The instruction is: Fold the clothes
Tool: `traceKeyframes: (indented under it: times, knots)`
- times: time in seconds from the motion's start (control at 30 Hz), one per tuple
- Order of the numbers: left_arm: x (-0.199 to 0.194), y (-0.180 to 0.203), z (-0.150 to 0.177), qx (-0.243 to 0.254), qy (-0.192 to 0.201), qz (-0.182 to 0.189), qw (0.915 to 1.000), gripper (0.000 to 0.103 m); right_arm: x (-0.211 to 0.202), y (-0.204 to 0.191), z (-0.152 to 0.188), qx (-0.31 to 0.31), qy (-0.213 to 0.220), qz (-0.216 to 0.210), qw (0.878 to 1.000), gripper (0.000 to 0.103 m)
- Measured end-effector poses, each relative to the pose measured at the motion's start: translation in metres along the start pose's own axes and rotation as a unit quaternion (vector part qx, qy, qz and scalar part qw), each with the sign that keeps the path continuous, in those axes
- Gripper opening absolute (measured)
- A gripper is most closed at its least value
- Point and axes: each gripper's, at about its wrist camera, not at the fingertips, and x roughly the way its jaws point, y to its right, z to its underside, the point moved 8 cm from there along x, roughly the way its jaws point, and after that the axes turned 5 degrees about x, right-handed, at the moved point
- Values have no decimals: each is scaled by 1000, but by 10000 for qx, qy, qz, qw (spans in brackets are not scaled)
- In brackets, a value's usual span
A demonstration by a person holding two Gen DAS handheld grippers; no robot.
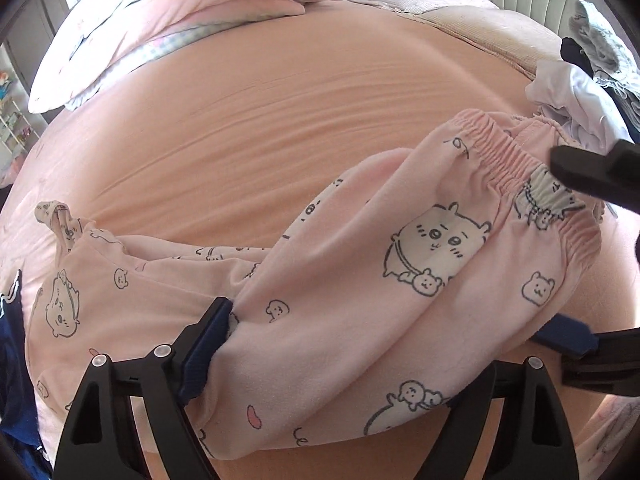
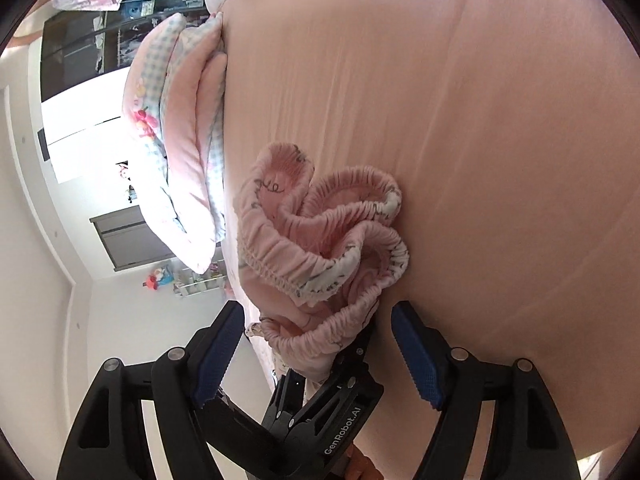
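Pink pyjama trousers (image 1: pixel 352 280) with a cartoon animal print lie across the peach bed sheet (image 1: pixel 280 120), the waistband half laid over the legs. My left gripper (image 1: pixel 380 344) stands wide, with the trousers' folded middle between its blue pads; the left pad (image 1: pixel 204 352) touches the cloth. In the right wrist view the gathered waistband (image 2: pixel 320 240) sits bunched on the sheet. My right gripper (image 2: pixel 320 352) is open just below it, with a loop of the waistband between its fingers and neither pad pressing on it. One of its black fingers (image 1: pixel 580 172) shows above the waistband.
Folded pink quilts and pillows (image 1: pixel 224 4) lie at the far side of the bed. A heap of white, grey and dark clothes (image 1: pixel 580 92) sits at the right edge. A dark blue garment (image 1: pixel 12 360) lies at the left. The left gripper's black frame (image 2: pixel 320 420) crosses the right wrist view.
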Motion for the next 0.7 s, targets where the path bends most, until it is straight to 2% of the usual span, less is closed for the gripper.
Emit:
traceKeyframes:
  times: [0.17, 0.4, 0.47, 0.53, 0.6, 0.7]
  knots:
    - [-1, 1, -3, 13, 66, -32, 10000, 86, 9, -3, -11, 74, 434, -88, 9990, 76]
    - [-3, 1, -5, 21, 188, -38, 9998, 86, 12, -5, -14, -85, 662, -11, 9978, 73]
    - [-4, 1, -6, 27, 222, -60, 9997, 86, 10, 3, -17, 10, 719, 24, 9974, 58]
    - [-3, 3, -8, 83, 245, -112, 9996, 86, 10, 19, -22, 197, 788, 145, 9966, 18]
    - [-4, 3, -9, 125, 292, -186, 9993, 87, 11, 23, -25, 238, 809, 44, 9964, 16]
    - [-4, 4, -13, 84, 272, -165, 9995, 87, 12, 18, -23, 6, 862, 174, 9961, 16]
